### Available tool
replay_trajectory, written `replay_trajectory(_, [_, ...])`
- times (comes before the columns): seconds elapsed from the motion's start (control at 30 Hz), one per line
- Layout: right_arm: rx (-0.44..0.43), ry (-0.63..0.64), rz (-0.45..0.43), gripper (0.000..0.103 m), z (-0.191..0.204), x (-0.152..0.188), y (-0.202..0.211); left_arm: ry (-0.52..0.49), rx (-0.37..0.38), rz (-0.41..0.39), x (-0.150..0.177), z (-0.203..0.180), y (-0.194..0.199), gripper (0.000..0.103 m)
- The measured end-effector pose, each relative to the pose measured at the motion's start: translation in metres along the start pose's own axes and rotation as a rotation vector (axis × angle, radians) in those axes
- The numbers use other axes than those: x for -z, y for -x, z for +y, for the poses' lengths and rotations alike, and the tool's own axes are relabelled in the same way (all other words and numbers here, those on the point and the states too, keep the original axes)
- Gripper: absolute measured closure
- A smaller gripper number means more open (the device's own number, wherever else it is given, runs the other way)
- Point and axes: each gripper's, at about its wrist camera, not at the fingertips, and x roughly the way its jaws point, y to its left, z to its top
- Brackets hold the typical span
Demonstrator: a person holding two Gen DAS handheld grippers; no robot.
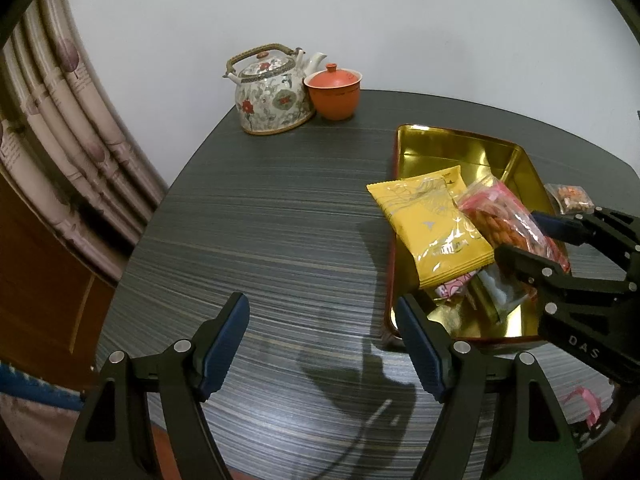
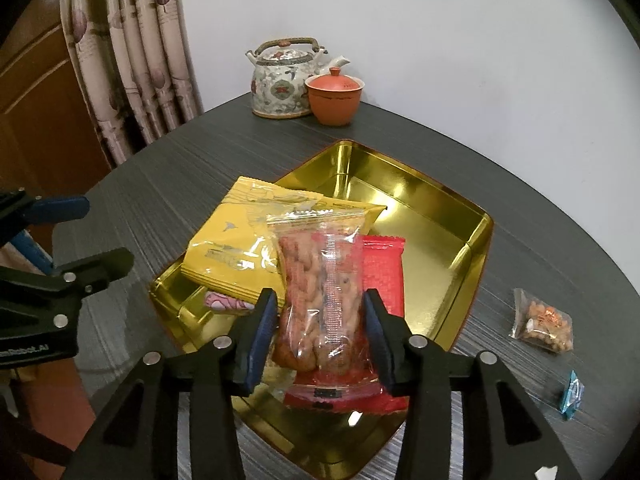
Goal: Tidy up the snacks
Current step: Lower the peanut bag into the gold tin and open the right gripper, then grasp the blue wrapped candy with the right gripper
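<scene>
A gold tin tray (image 2: 440,216) sits on the dark table. It holds a yellow packet (image 2: 236,236), a red packet (image 2: 384,272) and a pink-white wrapper (image 2: 224,303). A clear packet of orange nuts (image 2: 320,272) lies over the red one. My right gripper (image 2: 320,300) straddles its lower half, the pads just off its sides. In the left wrist view the right gripper (image 1: 520,236) hangs over the tray (image 1: 460,152) at the nut packet (image 1: 504,220). My left gripper (image 1: 322,320) is open and empty over bare table, left of the tray.
A small bag of mixed nuts (image 2: 544,324) and a blue-wrapped candy (image 2: 572,394) lie on the table right of the tray. A flowered teapot (image 1: 272,96) and a red lidded cup (image 1: 334,94) stand at the back by the wall. A curtain hangs to the left.
</scene>
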Motion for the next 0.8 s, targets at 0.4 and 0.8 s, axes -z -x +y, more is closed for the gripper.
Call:
replay_trajectory(0.4, [-0.031, -0.015, -0.053, 0.044, -0.001, -0.002, 0.02, -0.001, -0.007, 0.001, 0.0, -0.001, 0.0, 0.027])
replay_trajectory(0.8, [0.016, -0.08, -0.073, 0.043, -0.041, 0.016, 0.044, -0.003, -0.033, -0.002, 0.0, -0.001, -0.001, 0.027])
